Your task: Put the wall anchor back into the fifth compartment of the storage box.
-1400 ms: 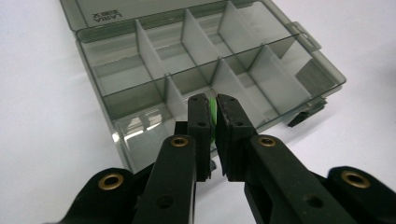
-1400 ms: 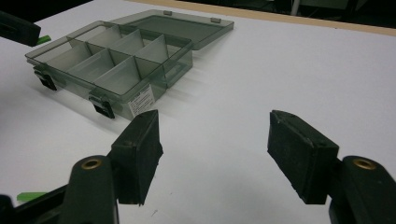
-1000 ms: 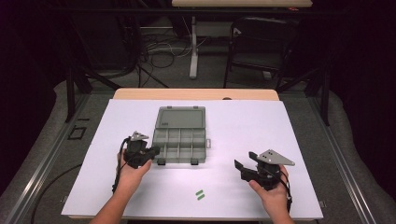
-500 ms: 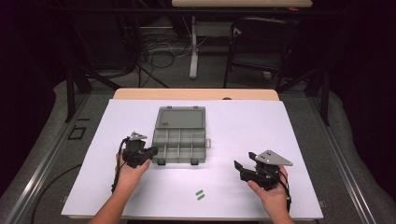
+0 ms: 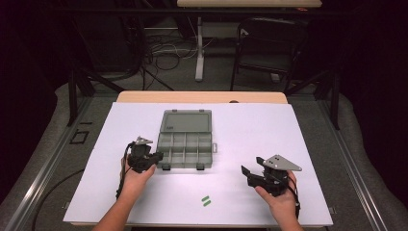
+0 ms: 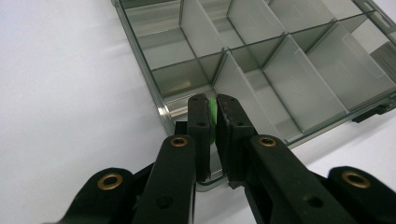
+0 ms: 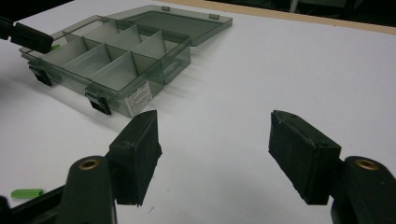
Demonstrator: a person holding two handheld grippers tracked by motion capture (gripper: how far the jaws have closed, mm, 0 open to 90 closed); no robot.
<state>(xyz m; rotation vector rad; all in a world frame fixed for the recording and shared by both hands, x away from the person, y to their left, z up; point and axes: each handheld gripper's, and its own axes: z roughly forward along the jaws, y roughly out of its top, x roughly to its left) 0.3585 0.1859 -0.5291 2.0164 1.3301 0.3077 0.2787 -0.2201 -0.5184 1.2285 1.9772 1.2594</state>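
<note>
Green plastic shows between the pads of the left gripper (image 6: 211,122), which is clamped on a small green piece (image 6: 213,115) held upright in the narrow gap between its jaws. It hangs over the near left corner of the box (image 6: 161,100), just above the rim, with the nearest left compartment (image 6: 180,81) lying directly ahead and below the tips. That is the relation the next move turns on: the piece stands tall between the pads, the cell opens just beyond it, so a short push forward and a release should drop it in, I judge. In the high view the left gripper (image 5: 153,159) sits at the box's front left edge, touching or nearly so; I cannot tell which. The right gripper (image 5: 251,176) rests well apart from the box, low over the white sheet (image 5: 288,125), its jaws spread wide with nothing between them; its own view shows the pads (image 7: 136,151) apart and the box (image 7: 140,93) off to the far left. Two more green pieces (image 5: 206,200) lie side by side on the sheet near the front edge, between the hands and somewhat closer to the right one. Against the earlier frames little differs: the left hand has crept slightly toward the box corner, the right has kept its place, and the lid lies open flat as before.
</note>
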